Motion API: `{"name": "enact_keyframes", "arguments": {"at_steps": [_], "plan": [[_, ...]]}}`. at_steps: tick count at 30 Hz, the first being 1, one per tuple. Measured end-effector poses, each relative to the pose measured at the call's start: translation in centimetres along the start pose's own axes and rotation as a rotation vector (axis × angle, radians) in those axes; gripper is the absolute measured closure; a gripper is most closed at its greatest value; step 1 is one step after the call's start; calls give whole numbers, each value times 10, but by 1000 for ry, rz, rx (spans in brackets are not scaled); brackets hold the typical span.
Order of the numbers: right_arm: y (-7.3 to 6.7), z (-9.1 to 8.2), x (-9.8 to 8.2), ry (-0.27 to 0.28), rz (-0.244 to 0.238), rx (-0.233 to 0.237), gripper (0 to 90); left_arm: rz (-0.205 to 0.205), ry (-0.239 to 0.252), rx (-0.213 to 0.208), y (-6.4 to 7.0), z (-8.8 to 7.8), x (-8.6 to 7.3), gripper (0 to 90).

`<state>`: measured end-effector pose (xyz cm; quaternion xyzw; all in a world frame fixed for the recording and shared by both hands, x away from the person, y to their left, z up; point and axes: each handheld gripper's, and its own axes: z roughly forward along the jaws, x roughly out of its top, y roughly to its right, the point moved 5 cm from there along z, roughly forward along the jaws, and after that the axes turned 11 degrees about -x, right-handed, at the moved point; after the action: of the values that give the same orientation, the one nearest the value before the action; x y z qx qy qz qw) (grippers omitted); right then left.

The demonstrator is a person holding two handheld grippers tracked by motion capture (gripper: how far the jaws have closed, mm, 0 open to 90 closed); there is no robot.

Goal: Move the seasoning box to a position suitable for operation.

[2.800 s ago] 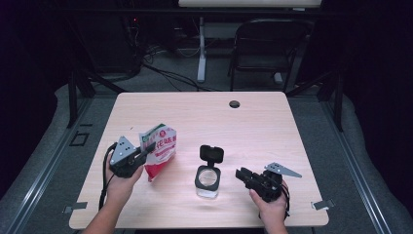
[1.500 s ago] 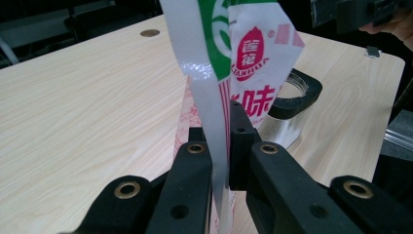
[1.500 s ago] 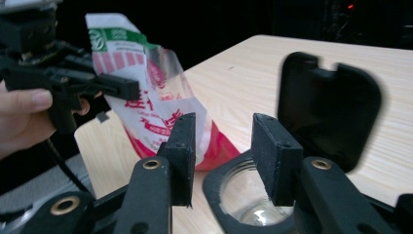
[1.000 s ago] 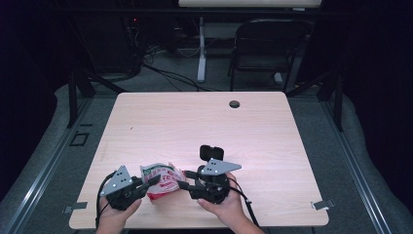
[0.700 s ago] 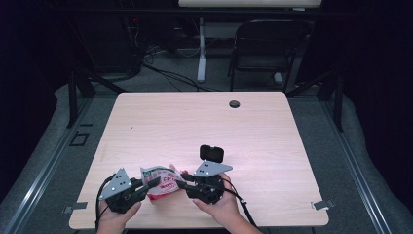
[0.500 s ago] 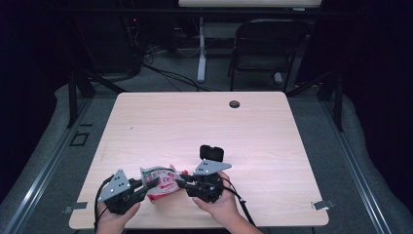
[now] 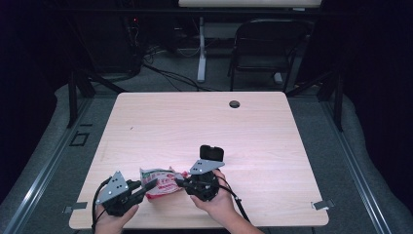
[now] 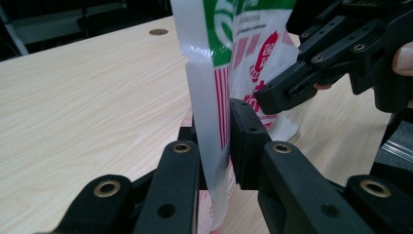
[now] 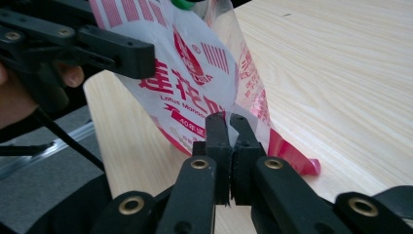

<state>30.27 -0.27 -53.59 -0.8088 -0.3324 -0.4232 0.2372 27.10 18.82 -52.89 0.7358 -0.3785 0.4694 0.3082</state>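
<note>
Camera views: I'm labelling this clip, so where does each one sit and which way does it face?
High view: above the near edge, looking forward and down on the table; both forearms and hands show.
Left gripper view: rides the left tongs, looking along its jaws, pressed on the bag.
Right gripper view: rides the right tongs, just closed on the bag's edge.
All three views share the bag.

**What the pictures leave unclear**

In the left gripper view the packet (image 8: 219, 73) runs off the top edge, so its upper print is cut away, and its lower edge sinks out of sight between the left gripper (image 8: 214, 146) jaws. In the right gripper view the packet's top is likewise cropped and the small lettering blurs. From the high view the container (image 7: 210, 156) is mostly covered by the right gripper (image 7: 179, 183), and the packet's print is too small to read.
</note>
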Motion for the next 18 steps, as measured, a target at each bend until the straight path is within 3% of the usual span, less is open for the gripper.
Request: {"name": "enact_keyframes", "arguments": {"at_steps": [1, 6, 9, 12, 18], "plan": [[0, 0, 0, 1, -1, -1, 896, -4, -9, -21, -1, -1, 0, 810], [0, 0, 1, 24, -12, -16, 900, -9, -9, -29, -2, 1, -2, 780], [0, 0, 2, 35, -14, -19, 900, 19, -35, -25, 1, 1, 0, 898], [1, -2, 3, 57, -2, -25, 900, 50, -27, -16, 4, 2, 4, 900], [2, -7, 5, 79, 4, -31, 900, 41, -10, -25, 5, 4, 6, 899]]}}
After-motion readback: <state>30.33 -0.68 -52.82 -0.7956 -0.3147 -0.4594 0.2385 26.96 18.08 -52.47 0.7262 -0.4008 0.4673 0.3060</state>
